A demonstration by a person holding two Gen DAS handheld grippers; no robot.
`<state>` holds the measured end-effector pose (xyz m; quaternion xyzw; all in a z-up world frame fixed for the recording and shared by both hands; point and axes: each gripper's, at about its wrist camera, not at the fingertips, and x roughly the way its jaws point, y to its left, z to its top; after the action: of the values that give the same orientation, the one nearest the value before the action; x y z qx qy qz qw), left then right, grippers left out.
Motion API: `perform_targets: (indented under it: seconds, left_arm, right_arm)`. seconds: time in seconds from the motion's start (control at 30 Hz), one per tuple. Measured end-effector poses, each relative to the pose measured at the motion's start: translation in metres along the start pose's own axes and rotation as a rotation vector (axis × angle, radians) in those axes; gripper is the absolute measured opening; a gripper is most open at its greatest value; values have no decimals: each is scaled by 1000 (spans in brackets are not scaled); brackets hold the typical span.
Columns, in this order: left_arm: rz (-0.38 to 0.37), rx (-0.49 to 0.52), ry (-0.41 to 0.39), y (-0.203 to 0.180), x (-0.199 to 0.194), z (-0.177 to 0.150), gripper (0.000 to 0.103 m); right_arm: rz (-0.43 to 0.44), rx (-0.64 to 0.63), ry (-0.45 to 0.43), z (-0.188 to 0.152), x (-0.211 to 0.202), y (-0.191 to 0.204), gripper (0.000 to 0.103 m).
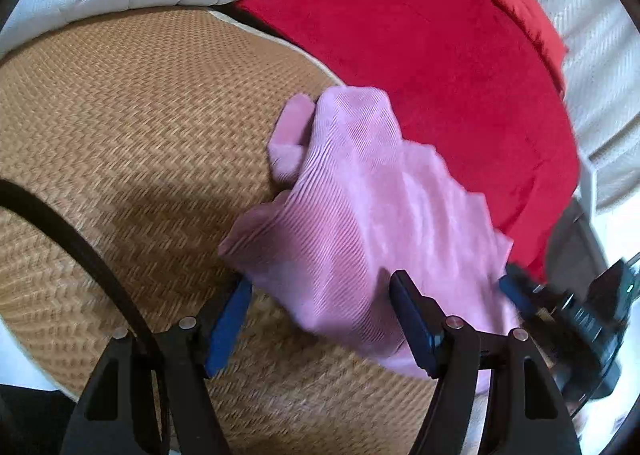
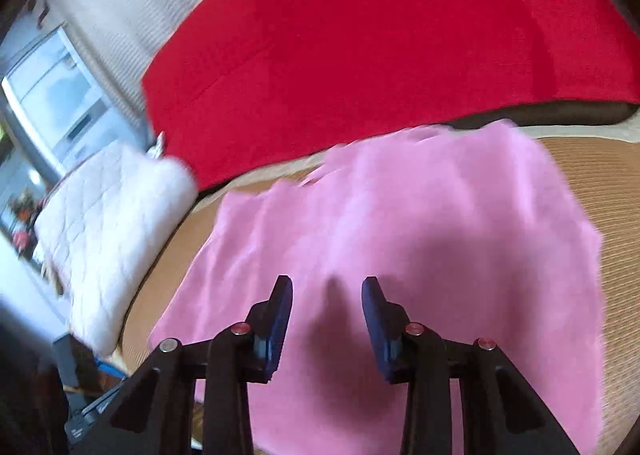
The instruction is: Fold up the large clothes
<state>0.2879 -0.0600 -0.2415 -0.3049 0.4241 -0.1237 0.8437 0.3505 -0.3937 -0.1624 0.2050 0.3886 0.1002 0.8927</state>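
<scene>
While it lies on the woven straw mat (image 1: 120, 127), the pink ribbed garment (image 1: 360, 215) looks crumpled and partly folded, reaching from centre toward 5 o'clock in the left wrist view, beside a red blanket (image 1: 420, 35) at 1 o'clock. The left gripper (image 1: 320, 295) stands released, its fingers spread over the garment's edge. The right gripper (image 2: 326, 295) hovers unclenched above the cloth, grasping nothing. No writing is legible.

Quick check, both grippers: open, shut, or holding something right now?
Left gripper: open, jaws wide, pink garment edge between them, no visible pinch.
Right gripper: open, a gap between its pads, nothing gripped, above the garment.
</scene>
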Motion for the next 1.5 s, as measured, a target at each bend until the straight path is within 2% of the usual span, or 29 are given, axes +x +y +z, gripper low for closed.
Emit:
perform_targets:
  seconds: [0.07,0.13,0.2,0.23,0.3,0.4,0.57,0.63,0.8,0.87,0.93,1.0,1.07,1.13,1.2,1.27,1.3,1.33,1.4,1.5]
  left_arm:
    - [-32,-14,-7,-4,2,2,72]
    - [-25,-18,4,-5,9,8,70]
    - [-31,-23,5,-6,18,10,56]
    - [-30,-19,6,-7,22,12,52]
    - [-52,-10,0,-10,26,14,37]
    - [-47,44,-24,-21,30,17,27]
    - [-84,99,-68,-38,26,23,23]
    - [-101,143,-85,-49,19,25,23]
    - [-136,409,-145,-112,-1,13,20]
    - [-160,494,-137,-139,-5,4,19]
    - [-181,578,-113,-166,-5,-8,18]
    - [-200,666,-91,-196,-3,-18,17]
    - [-224,743,-50,-220,4,-34,17]
    - [-222,821,-4,-239,22,-56,17]
    - [-204,853,59,-243,49,-73,17]
    - [-207,823,113,-235,70,-81,17]
    - [-225,809,117,-231,74,-83,17]
    - [-236,808,110,-229,75,-84,17]
    - [-249,822,92,-227,75,-84,17]
    - [-274,800,114,-222,65,-83,17]
  right_arm:
    - [3,-20,19,-5,10,7,34]
    - [0,-29,37,-9,16,9,33]
    - [-38,-31,74,-10,35,3,32]
    - [-52,-24,95,-12,44,-2,24]
    - [-27,9,95,-14,46,-12,18]
    - [4,38,106,-13,51,-16,17]
    - [43,66,100,-18,40,-29,14]
    - [63,98,106,-20,40,-36,8]
    - [98,130,112,-22,36,-45,7]
    - [115,140,115,-22,35,-48,7]
    - [170,182,133,-23,30,-61,6]
    - [265,277,164,-21,21,-82,5]
    - [344,345,130,-17,-1,-105,13]
    - [340,361,72,-12,-23,-127,12]
    - [323,451,36,-11,-39,-160,15]
    - [355,582,14,-15,-47,-192,31]
    - [357,635,-7,-17,-52,-203,56]
    - [373,648,-24,-17,-55,-207,73]
    - [435,611,-38,-12,-60,-202,77]
    - [438,501,21,-3,-51,-176,77]
